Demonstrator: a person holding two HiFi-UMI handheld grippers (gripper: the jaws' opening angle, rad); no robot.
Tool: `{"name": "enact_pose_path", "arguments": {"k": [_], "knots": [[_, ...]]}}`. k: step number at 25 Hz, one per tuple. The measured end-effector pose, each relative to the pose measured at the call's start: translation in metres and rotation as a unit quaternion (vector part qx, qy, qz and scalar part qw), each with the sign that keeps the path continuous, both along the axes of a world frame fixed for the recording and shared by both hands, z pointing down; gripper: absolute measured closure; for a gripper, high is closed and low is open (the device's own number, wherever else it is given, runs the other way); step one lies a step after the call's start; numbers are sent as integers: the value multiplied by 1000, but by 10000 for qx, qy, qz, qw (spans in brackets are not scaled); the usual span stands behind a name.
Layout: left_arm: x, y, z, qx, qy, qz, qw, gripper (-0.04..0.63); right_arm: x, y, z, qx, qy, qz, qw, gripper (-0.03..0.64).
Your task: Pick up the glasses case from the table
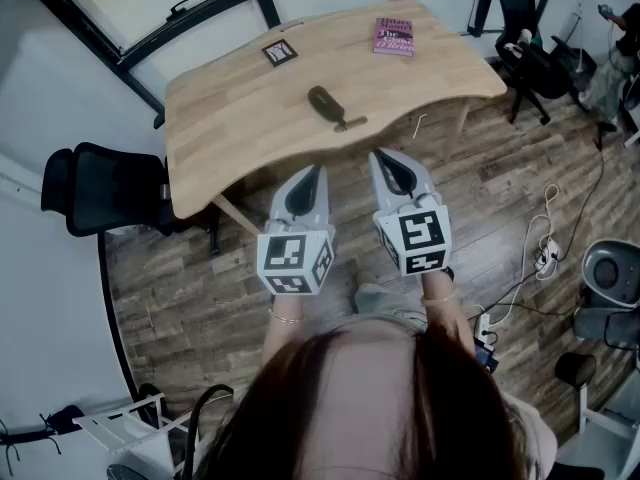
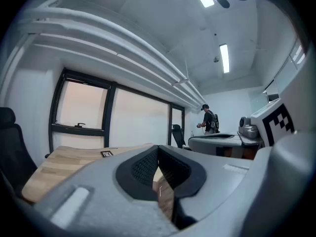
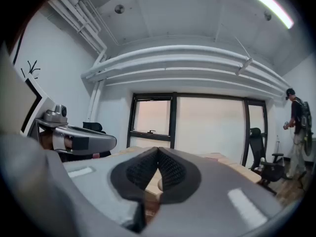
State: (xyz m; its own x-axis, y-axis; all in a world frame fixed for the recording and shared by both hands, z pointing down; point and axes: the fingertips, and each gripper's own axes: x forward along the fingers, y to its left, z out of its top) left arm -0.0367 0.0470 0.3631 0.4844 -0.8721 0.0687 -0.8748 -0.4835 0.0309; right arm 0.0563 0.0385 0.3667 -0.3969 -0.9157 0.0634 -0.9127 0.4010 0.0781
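Observation:
A dark, oval glasses case (image 1: pixel 323 102) lies near the middle of the wooden table (image 1: pixel 220 128), with a pair of glasses (image 1: pixel 351 122) beside it toward the near edge. Both grippers are held level over the floor, short of the table's near edge. My left gripper (image 1: pixel 318 171) is shut with nothing in it, and its tips meet in the left gripper view (image 2: pixel 158 147). To its right, my right gripper (image 1: pixel 377 155) is also shut and empty, its tips touching (image 3: pixel 158 149). The case is hidden behind the jaws in both gripper views.
A purple book (image 1: pixel 394 37) lies at the table's far right, and a small dark card (image 1: pixel 280 52) at its far middle. A black office chair (image 1: pixel 105 190) stands left of the table. Cables and a power strip (image 1: pixel 545 255) lie on the floor to the right. A person (image 2: pixel 210 121) stands far off.

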Motion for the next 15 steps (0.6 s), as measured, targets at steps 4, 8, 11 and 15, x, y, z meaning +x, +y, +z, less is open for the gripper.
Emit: {"name": "enact_pose_path", "arguments": {"k": [4,8,11,15], "knots": [[1,-1,3,-23,21,-31,10000,586,5,-1,1,-15,-146,29,9999,614],[2,-5,6,-55,24,-62,10000,586,9,-4,-1,-10,-481,-20,9988,614],[2,-13,8,-84,24,-76,9999,586,9,-9,1,-5,-443,-70,9990,614],[6,-25,10,-89,19,-96,9999,586,8,-21,3,30,-317,-190,9993,614]]}}
